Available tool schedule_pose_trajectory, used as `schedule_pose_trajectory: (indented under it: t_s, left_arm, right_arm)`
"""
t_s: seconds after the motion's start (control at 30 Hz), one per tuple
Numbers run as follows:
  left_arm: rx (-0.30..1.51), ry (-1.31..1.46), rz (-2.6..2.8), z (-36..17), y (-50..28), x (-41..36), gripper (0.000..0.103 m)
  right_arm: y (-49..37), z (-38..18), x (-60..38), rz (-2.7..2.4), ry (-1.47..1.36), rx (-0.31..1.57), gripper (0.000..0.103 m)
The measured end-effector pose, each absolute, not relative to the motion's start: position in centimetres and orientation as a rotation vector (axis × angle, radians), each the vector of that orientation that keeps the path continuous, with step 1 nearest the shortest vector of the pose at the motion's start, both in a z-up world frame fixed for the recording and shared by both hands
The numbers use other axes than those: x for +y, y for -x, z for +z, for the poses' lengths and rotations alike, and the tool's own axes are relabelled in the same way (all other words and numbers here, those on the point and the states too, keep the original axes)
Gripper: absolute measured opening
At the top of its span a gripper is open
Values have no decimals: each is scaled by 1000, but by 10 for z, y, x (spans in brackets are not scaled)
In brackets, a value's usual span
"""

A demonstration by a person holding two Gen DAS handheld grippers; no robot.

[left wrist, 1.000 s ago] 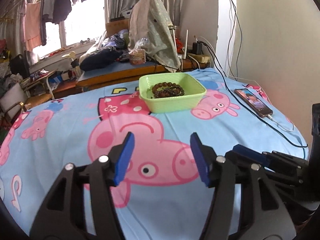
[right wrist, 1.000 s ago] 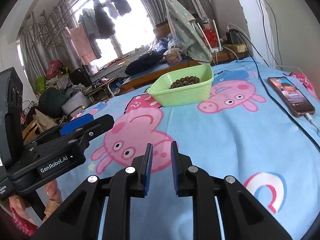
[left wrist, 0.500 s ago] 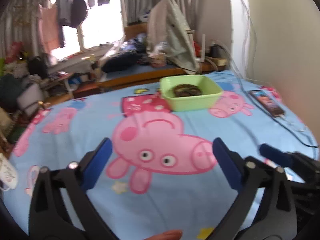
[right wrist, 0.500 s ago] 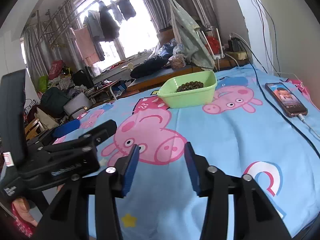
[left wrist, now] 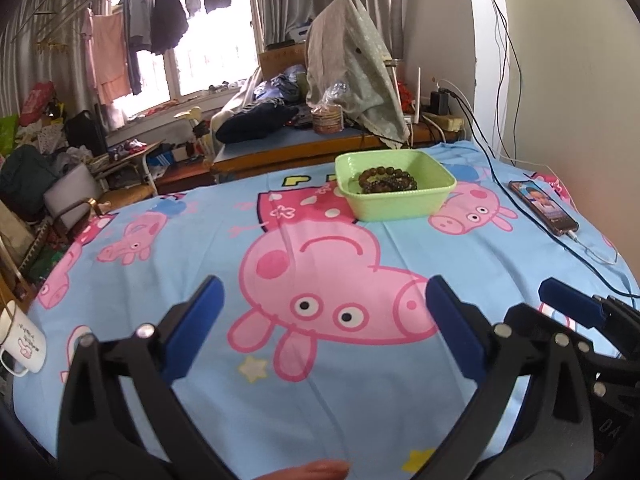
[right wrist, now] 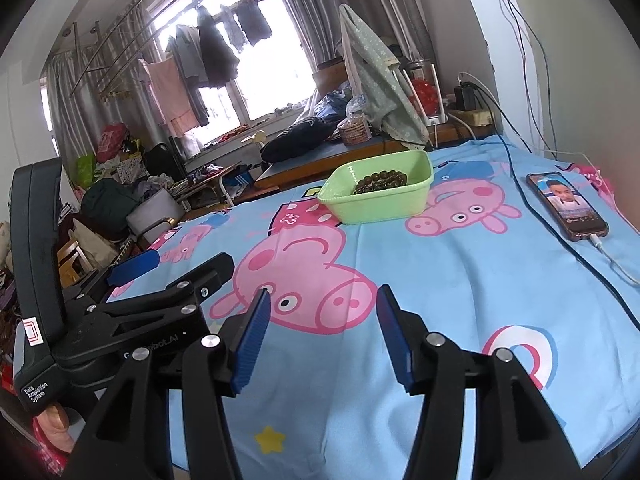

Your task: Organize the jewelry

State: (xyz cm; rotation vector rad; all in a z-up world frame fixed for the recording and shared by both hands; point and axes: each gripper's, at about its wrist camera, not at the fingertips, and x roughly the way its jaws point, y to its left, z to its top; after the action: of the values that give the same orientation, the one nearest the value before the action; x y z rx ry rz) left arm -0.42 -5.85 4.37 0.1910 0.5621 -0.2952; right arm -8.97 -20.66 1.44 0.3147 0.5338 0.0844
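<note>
I held both tongs empty near me: left tongs (left wrist: 322,330) spread wide, right tongs (right wrist: 322,338) opening; dark beaded bracelets (left wrist: 387,179) lay far off in the pale green plastic tub (left wrist: 400,202).

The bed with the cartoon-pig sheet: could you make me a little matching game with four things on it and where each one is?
Things:
1. bead bracelets
2. phone
3. mug
4. green tray

Places:
A. at the sheet's left edge
B. plugged into a cable, by the wall
C. inside the tray
D. on the sheet's far side, middle

Pairs: 1-C, 2-B, 3-A, 4-D
</note>
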Motion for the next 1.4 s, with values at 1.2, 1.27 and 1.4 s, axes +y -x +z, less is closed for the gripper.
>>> schedule_pose_trajectory:
  t_s: [1.2,1.27,1.4]
  left_arm:
    - [615,-145,-275,37,-3,-53,97]
    - [615,-144,-273,37,-3,-52,97]
    - [620,-137,-269,35,-2,-51,97]
  right_arm:
    - [87,10,-200,93,-314,554,26]
    - [87,9,-201,93,-315,555,26]
    - [87,9,-200,93,-315,557,26]
